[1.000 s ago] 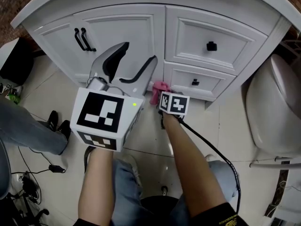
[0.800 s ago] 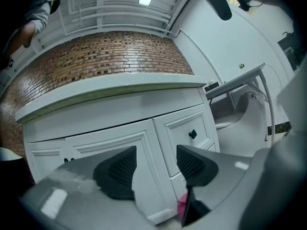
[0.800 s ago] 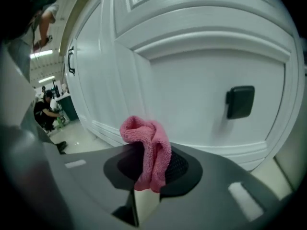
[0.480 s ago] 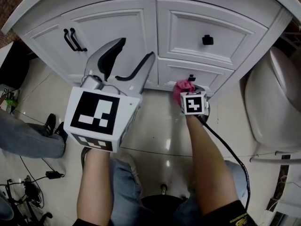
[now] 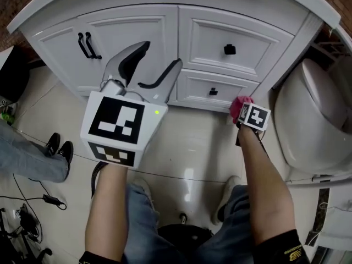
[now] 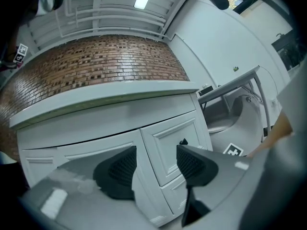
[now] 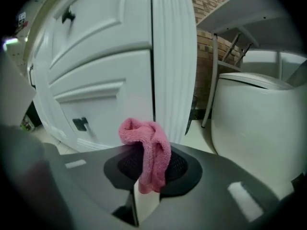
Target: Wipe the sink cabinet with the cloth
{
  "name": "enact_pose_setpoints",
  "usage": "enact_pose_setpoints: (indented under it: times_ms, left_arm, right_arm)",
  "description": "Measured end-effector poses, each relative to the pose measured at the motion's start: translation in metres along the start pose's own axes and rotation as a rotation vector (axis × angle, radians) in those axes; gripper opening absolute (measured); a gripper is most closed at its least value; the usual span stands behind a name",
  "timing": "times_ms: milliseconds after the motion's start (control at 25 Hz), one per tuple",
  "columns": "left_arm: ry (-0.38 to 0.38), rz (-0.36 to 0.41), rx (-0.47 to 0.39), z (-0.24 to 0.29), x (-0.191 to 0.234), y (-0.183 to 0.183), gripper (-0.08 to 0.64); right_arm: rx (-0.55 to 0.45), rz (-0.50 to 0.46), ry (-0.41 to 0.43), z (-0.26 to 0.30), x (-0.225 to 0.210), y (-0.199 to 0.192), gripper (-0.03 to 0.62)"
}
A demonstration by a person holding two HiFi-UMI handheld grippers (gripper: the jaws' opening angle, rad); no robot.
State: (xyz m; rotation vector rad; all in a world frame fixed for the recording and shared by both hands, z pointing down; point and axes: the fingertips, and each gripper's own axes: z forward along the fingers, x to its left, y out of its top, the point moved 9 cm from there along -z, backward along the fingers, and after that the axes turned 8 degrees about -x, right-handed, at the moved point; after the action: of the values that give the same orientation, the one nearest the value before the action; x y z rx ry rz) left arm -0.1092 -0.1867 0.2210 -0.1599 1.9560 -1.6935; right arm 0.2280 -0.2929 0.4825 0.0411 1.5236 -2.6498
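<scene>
Cloth (image 7: 148,152): pink, bunched, clamped in the right claw (image 7: 152,169), low by the cabinet's right corner.
Sink cabinet (image 5: 132,32): at 12 o'clock from that claw, its corner post (image 7: 173,56) just ahead.
Left claw (image 5: 161,55): jaws apart, empty, well off at 9 o'clock.

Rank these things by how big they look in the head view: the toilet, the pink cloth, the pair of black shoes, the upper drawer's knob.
1. the toilet
2-3. the pair of black shoes and the pink cloth: these look about alike, so I do not rank them
4. the upper drawer's knob
</scene>
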Motion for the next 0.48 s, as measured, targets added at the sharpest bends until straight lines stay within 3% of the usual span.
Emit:
enact_pose_setpoints:
  times_ms: [120,280,400,480]
  left_arm:
    - [0.01,-0.022,-0.032,-0.015,-0.007,0.013,0.259]
    - [0.019,-0.035,-0.063,-0.043,-0.023,0.032,0.259]
    - [0.019,-0.075,-0.11,-0.068,-0.033,0.052,0.259]
    - [0.021,-0.047,-0.134,-0.085,-0.042,0.062,0.258]
  right_arm:
    - [-0.061,0.084,0.057,-0.029,0.003,0.019,0.078]
    - [-0.139,0.029,0.122,-0.086,-0.001,0.055,0.078]
    - [-0.268,0.04,0.234,-0.139,0.002,0.091,0.078]
    - [-0.363,0.073,0.311,-0.177,0.011,0.108,0.078]
